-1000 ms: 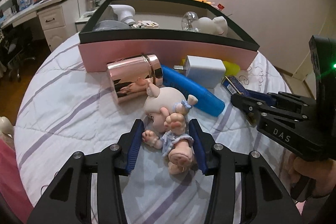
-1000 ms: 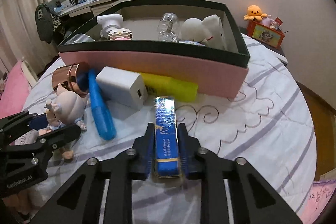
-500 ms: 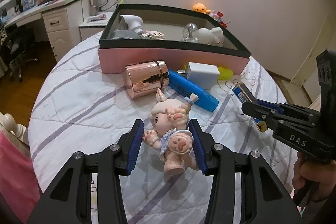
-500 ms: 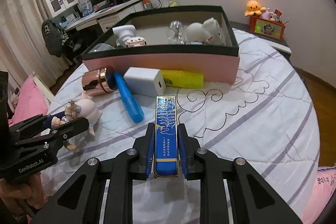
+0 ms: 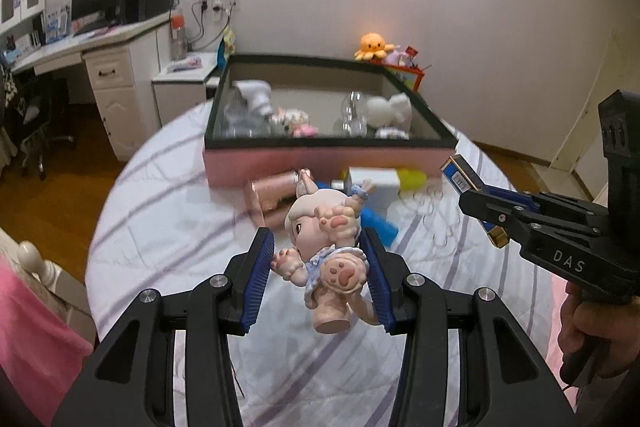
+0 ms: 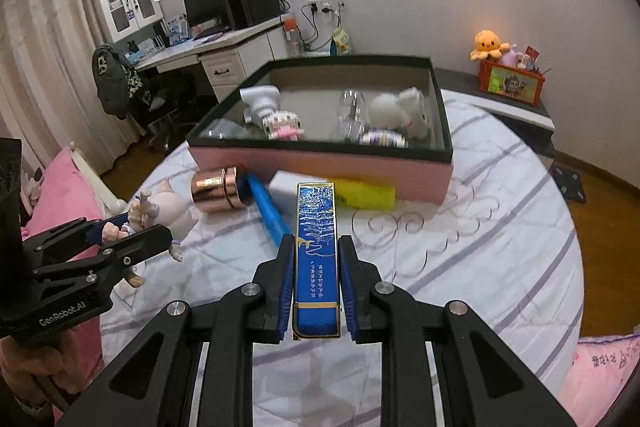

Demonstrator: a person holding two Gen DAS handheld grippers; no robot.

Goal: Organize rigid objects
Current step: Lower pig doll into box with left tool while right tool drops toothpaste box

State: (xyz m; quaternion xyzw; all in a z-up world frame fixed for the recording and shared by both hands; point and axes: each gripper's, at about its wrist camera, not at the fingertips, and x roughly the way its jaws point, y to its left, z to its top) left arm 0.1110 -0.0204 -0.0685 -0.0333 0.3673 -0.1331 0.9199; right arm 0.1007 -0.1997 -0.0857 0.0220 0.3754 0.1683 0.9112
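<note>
A pig-eared doll figure is pinched between the blue pads of the left hand-held gripper and held clear of the striped bedspread. A flat blue box is clamped lengthwise by the right hand-held gripper. Beyond both, the pink storage box is seen on the bed, with a copper tin just beside its front wall.

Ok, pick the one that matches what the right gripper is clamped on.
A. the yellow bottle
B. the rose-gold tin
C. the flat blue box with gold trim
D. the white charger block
C: in the right wrist view the right gripper has its blue pads pressed on both long sides of the flat blue box with gold trim, lifted clear of the bedspread.
</note>
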